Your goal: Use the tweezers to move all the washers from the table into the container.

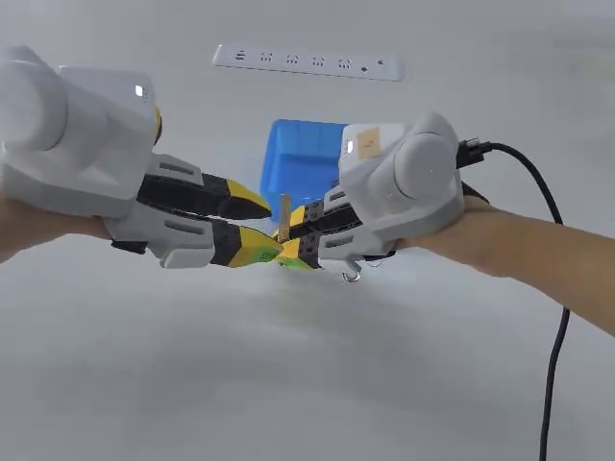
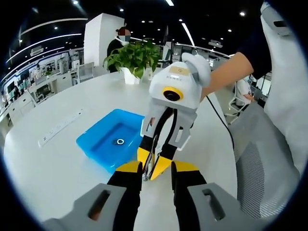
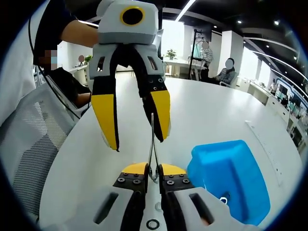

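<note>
– white round surface (image 1: 192,384), open-plan office behind, potted plant (image 2: 134,57) at the far edge. what's the state at the jaws?
– right hand-held gripper (image 3: 153,169) is clamped on the tweezers (image 3: 152,139), pinching them low near one end. they stand up out of its yellow tips. left hand-held gripper (image 2: 156,168) faces it nose to nose, jaws apart, one tip on each side of the tweezers. no contact as far as i can tell.
– a handover, then?
– my guess: the left is about to take or steady them. can't tell which end is the working end.
– washers?
– one washer (image 2: 120,142) already lies in the blue container (image 1: 303,158), just behind the two hand-held grippers. a second washer (image 3: 153,224) sits on the surface right under the right jaws. others may lie near it, but they're too small to count.
– how to do this step well?
– centre the tweezers between the left pads before closing, so they aren't knocked sideways. close mid-length, gently enough that the arms can spring. right lets go only once left has a firm hold. thin smooth metal, likely to twist or slip.
– further out?
– power strip (image 1: 307,62) well beyond the container. cable (image 1: 548,394) trails from the right hand-held gripper.
</note>
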Available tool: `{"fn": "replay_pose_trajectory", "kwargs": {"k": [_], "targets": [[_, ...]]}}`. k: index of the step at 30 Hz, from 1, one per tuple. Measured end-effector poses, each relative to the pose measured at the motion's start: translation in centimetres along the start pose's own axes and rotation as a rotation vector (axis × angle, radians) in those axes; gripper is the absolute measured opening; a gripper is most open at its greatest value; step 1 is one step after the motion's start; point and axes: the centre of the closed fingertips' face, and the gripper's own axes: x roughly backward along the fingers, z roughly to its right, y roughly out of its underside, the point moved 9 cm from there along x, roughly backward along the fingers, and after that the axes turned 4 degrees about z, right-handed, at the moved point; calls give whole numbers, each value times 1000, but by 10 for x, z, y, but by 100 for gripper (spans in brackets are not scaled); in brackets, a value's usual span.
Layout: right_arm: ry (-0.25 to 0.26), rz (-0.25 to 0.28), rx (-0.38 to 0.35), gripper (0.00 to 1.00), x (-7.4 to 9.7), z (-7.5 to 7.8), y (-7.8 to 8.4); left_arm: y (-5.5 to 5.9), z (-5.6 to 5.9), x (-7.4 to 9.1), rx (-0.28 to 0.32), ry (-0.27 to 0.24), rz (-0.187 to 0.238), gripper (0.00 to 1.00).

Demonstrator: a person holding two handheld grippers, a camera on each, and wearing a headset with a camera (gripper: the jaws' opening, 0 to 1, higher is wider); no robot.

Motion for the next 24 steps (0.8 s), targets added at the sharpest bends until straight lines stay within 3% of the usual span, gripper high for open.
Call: {"fn": "replay_pose_trajectory", "kwargs": {"k": [4,10,15,18,20,24], "targets": [[2,-1,2,10,3,-1,-3,-1,2,6,2,-35,13,33],[18,-12,0,9,9,-1,-3,2,7,12,-9,-68,21,47],[31,-10,-7,10,19,-2,-8,5,14,17,19,-85,45,54],[43,-6,-12,10,27,-4,-11,6,18,19,7,-125,50,68],[50,-1,-15,10,33,-6,-14,6,22,21,14,-124,64,76],[60,-8,2,10,43,-11,-20,5,28,22,34,-121,82,78]]}}
